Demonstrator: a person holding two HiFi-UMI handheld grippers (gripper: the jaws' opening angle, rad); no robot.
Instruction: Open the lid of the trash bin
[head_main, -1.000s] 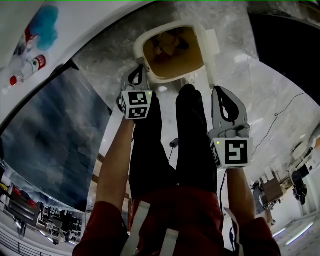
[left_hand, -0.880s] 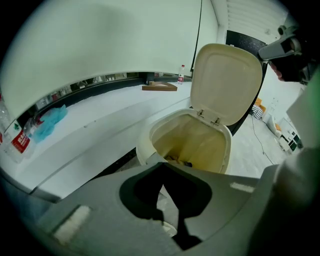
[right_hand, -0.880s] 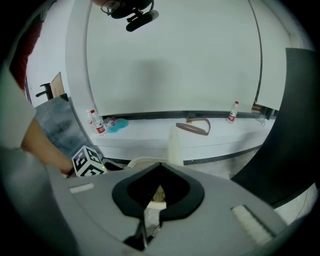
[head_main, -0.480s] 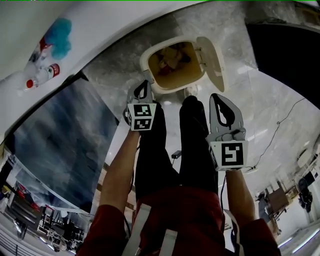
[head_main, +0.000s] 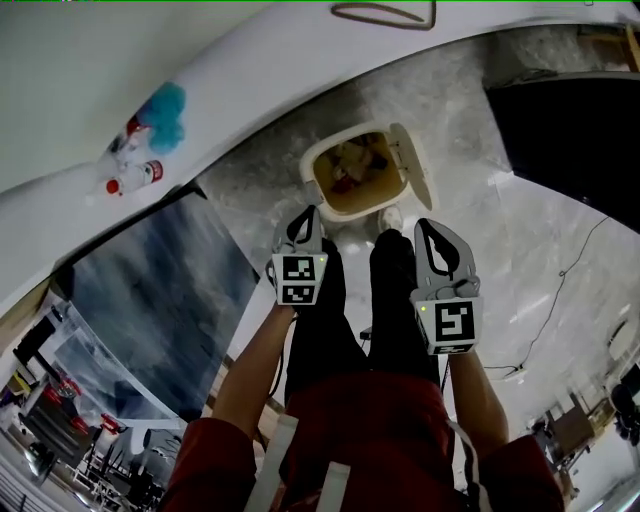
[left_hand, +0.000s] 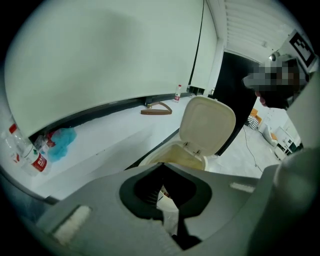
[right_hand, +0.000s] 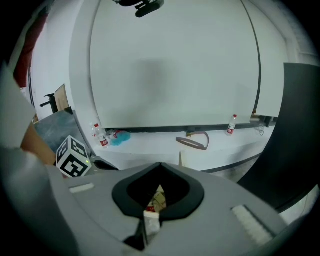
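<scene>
A long white ledge (head_main: 230, 70) curves across the marble floor (head_main: 520, 230). Just beside the ledge, ahead of the person's black-trousered legs (head_main: 395, 300), stands the cream trash bin (head_main: 312, 178), rubbish visible inside. Its lid (head_main: 413, 160) is raised, upright at the hinge on the bin's right edge. The left gripper (head_main: 308, 213) and right gripper (head_main: 426, 226) hover near the bin without touching it, each with jaws closed together on nothing. On the ledge lie a blue cloth (head_main: 166, 104) and red-labelled bottles (head_main: 135, 180).
</scene>
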